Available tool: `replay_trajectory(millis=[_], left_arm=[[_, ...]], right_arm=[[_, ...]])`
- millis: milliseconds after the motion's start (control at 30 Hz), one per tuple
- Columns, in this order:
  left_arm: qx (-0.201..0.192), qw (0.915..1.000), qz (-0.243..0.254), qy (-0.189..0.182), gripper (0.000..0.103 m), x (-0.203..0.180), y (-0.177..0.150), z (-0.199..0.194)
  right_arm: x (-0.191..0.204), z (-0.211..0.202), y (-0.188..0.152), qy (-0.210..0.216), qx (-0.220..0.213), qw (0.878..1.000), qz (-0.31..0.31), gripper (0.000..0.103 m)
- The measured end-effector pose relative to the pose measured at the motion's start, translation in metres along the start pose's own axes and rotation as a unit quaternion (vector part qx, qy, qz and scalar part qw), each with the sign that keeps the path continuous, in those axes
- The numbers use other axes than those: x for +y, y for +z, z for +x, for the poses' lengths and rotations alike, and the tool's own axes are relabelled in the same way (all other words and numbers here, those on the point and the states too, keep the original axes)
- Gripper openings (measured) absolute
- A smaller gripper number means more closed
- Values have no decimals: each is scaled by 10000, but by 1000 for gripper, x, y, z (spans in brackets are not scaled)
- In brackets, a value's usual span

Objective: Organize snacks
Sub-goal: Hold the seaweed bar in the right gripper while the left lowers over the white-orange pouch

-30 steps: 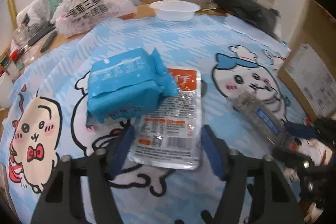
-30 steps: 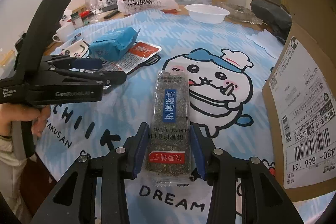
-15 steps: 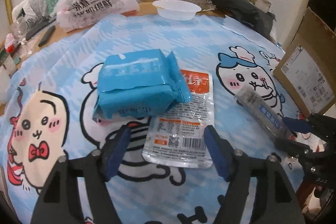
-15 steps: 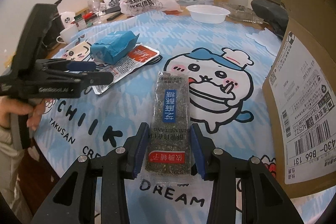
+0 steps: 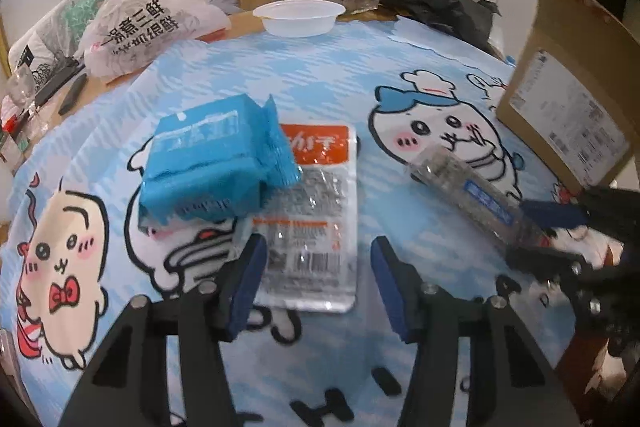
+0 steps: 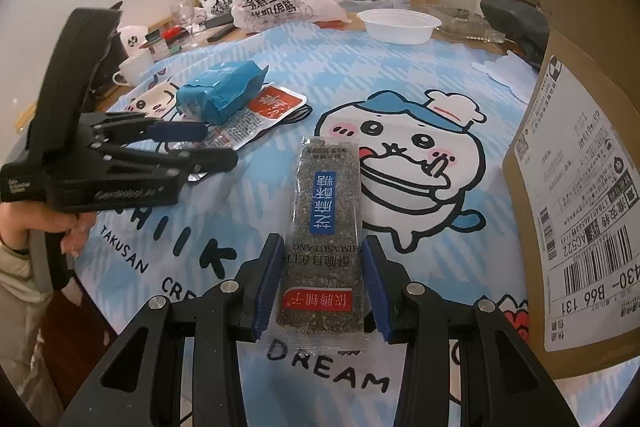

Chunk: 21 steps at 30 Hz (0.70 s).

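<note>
The right gripper (image 6: 322,281) is clenched on the long dark sesame bar in clear wrap (image 6: 326,227), near the tablecloth's front edge. The left gripper (image 5: 316,281) is closing w/ the flat clear pouch with orange label (image 5: 316,227) between its pads, not pressed yet; the blue foil pack (image 5: 212,163) lies on the pouch. Next, I think: finish the pinch, then carry both to the cardboard box (image 6: 580,163).
</note>
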<state>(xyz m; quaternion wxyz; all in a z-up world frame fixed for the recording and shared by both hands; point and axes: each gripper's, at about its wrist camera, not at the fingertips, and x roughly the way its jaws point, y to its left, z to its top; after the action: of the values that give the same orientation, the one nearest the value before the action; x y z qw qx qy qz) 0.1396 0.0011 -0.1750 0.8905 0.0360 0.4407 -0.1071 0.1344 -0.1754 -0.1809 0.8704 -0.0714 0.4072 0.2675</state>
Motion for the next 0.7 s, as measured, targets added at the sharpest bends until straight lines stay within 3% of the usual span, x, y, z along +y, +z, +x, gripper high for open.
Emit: replay_trajectory(millis=[167,267,367,533,667,700], left_arm=[[-33,9999,8,161,49,0,-6,-7],[19,9998,-55,176,57,7,1,-2],[95,9996,-26,253,72,10,8,7],[148,9997,-49,193,71,10,25,20],[166,9997,-14,157,62,7,37,28],[151,9998,11,121,56,5,39,28]], right_arm=[[0,-1,-1,17,-6,10000,20,36],[0,-1,-1,23,-1,10000,25,36],[0,-1,-3,59,-1,10000,6,36],[-2,-1,-2,162,-8,9999,46,36],[-3,-1,-1,222,-20,9997,48,36],[-3,-1,-1,232,-22,9997,53,36]])
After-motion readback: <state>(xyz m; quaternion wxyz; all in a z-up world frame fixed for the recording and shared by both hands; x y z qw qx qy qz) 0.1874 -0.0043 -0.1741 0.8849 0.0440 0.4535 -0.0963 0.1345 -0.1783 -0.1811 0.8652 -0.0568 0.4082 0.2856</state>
